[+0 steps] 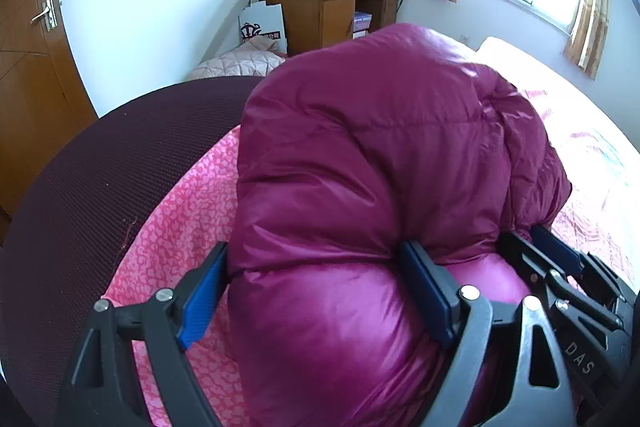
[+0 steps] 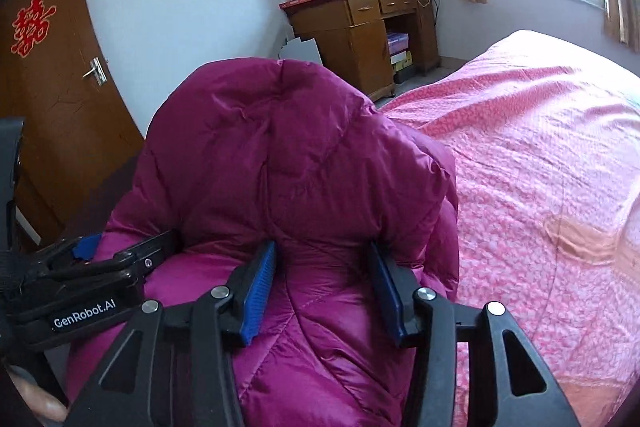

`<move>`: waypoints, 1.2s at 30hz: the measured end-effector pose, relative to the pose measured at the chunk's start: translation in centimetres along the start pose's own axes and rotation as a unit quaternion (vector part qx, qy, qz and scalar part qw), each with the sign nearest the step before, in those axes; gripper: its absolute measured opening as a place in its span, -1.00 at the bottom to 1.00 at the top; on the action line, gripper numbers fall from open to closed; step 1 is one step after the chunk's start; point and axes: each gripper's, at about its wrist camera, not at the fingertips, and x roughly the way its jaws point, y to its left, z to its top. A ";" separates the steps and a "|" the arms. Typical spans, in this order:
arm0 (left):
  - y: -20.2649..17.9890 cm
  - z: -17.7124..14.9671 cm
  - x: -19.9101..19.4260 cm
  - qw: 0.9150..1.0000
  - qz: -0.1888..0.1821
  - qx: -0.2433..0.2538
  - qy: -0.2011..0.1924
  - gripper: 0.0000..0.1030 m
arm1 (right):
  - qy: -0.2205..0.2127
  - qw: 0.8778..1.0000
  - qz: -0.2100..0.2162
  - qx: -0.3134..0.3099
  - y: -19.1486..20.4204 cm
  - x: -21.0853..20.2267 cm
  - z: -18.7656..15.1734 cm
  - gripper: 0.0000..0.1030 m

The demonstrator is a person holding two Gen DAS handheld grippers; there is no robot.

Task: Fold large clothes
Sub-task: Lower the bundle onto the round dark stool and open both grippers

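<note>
In the centre of both wrist views, the magenta down jacket (image 1: 380, 163) stands as a puffed mound on the pink bedspread (image 2: 540, 155), its upper fold arching away from the cameras. The left gripper (image 1: 324, 291) has its fingers clamped on a thick quilted roll at the lower centre of its frame; the right gripper (image 2: 324, 291) has its fingers pressed into a bunched fold at the lower centre of its own frame, so each holds the jacket across a wide span rather than pinching thin cloth. The two grippers sit just beside each other on the near edge of the garment. Judged risk: the shell fabric looks slick and the filling compressible, so a bulky grip may slip as the fold is carried over, letting one side drop and skewing the fold. Trapped air may also make the mound spring back open once released. At the left of the left wrist view, the jacket lies near the dark mattress edge (image 1: 120, 163); uneven pulling could drag it off the bedspread toward that side.
</note>
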 end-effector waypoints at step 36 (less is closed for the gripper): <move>0.6 -6.7 -12.6 0.995 0.023 0.063 -0.071 0.95 | -0.034 0.994 -0.050 0.094 2.2 -18.6 -9.1 0.34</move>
